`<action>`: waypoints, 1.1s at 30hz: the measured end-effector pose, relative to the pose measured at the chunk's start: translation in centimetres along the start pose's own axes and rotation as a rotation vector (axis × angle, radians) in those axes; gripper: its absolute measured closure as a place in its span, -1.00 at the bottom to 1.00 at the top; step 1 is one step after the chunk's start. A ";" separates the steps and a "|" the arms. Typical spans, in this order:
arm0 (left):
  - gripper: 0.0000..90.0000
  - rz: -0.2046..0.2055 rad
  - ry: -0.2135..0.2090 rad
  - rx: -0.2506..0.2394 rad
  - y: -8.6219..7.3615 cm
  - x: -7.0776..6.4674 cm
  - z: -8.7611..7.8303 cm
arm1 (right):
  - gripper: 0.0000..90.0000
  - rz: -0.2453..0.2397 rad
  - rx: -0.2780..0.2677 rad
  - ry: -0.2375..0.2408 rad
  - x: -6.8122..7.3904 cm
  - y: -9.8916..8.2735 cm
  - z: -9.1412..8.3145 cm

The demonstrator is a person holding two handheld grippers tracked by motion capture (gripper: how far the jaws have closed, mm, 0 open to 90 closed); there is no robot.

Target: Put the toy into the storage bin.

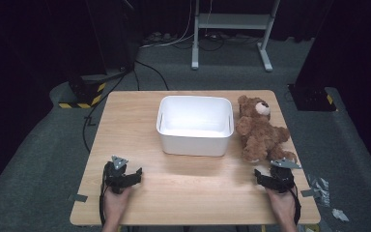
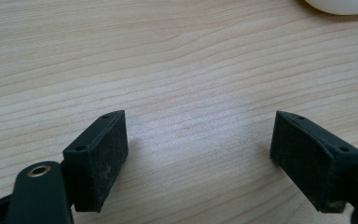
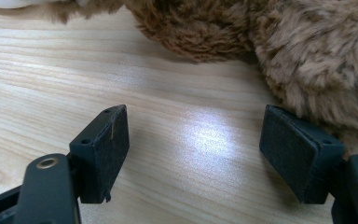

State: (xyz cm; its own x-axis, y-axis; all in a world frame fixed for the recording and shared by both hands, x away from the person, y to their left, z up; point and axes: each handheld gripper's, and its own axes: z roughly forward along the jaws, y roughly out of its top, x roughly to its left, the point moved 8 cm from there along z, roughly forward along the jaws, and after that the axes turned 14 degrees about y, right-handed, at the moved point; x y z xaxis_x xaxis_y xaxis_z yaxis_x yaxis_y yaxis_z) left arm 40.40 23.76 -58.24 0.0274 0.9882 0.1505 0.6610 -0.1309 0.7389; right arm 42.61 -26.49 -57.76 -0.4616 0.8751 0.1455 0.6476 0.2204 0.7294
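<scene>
One teddy bear [image 1: 259, 129], one white box [image 1: 195, 124], two grippers, two hands, all on or over one light wooden tabletop [image 1: 188, 188].

Left hand [image 1: 114, 203] coming in from the bottom edge, holding the left gripper [image 1: 125, 175] low over the near left part of the tabletop, pointed forward toward the box. Jaws wide apart in the left gripper view, with bare wood between them and nothing held. A bit of the white box [image 2: 340, 5] peeking in at the top right corner there.

Right hand [image 1: 282, 205] coming in from the bottom edge too, holding the right gripper [image 1: 270, 178] low over the near right part of the tabletop, just in front of the bear's legs. Jaws wide apart here as well, nothing between them but wood. In the right gripper view, brown fur [image 3: 279, 42] close ahead and to the right, right beside the right-hand jaw; hard to tell if touching or not.

Teddy bear brown and fluffy, with a pale snout and a dark nose. Lying on its back to the right of the box, just beside it, head toward the far edge, legs toward the person. Box white, open on top, sitting in the middle of the tabletop.
</scene>
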 end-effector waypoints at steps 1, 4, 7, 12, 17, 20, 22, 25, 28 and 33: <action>-0.57 -0.002 0.001 0.001 0.0 0.0 0.0 | -0.47 -0.005 0.000 -0.001 0.0 0.0 0.0; -0.57 -0.002 0.002 0.001 0.0 0.0 0.0 | -0.49 0.014 0.000 -0.001 0.1 -0.1 0.0; -0.57 -0.003 0.003 0.000 0.0 0.0 0.0 | -0.57 0.027 0.004 -0.021 -0.2 -0.2 -0.1; -0.57 0.002 0.005 0.000 0.0 0.1 0.0 | -0.56 0.048 0.000 -0.034 -0.3 -0.3 -0.3; -0.57 0.001 0.004 0.000 0.0 0.1 0.0 | -0.48 0.043 -0.003 -0.039 -0.3 -0.3 -0.4; -0.56 0.000 0.003 -0.001 0.0 0.1 0.0 | -0.43 0.046 -0.014 -0.037 -0.3 -0.3 -0.5; -0.56 0.000 0.003 -0.001 0.0 0.1 0.0 | -0.39 0.060 -0.011 -0.023 -0.1 -0.5 -0.7; -0.56 -0.001 0.003 0.000 0.0 0.1 0.0 | -0.37 0.044 -0.024 -0.017 0.0 -0.4 -1.0; -0.56 -0.004 0.002 0.000 0.0 0.0 0.0 | -0.38 0.048 -0.045 0.001 0.1 -0.1 -1.4; -0.56 -0.004 0.002 0.000 0.0 0.1 0.0 | -0.39 0.034 -0.094 0.038 0.4 0.2 -2.2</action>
State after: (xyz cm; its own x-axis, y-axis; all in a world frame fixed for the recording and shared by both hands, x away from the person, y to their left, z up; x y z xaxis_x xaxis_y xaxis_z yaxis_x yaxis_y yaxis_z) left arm 40.42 23.81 -58.23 0.0231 0.9885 0.1494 0.6609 -0.1273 0.7396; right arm 41.23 -27.04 -56.07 -0.4642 0.8639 0.1953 0.6047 0.1480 0.7826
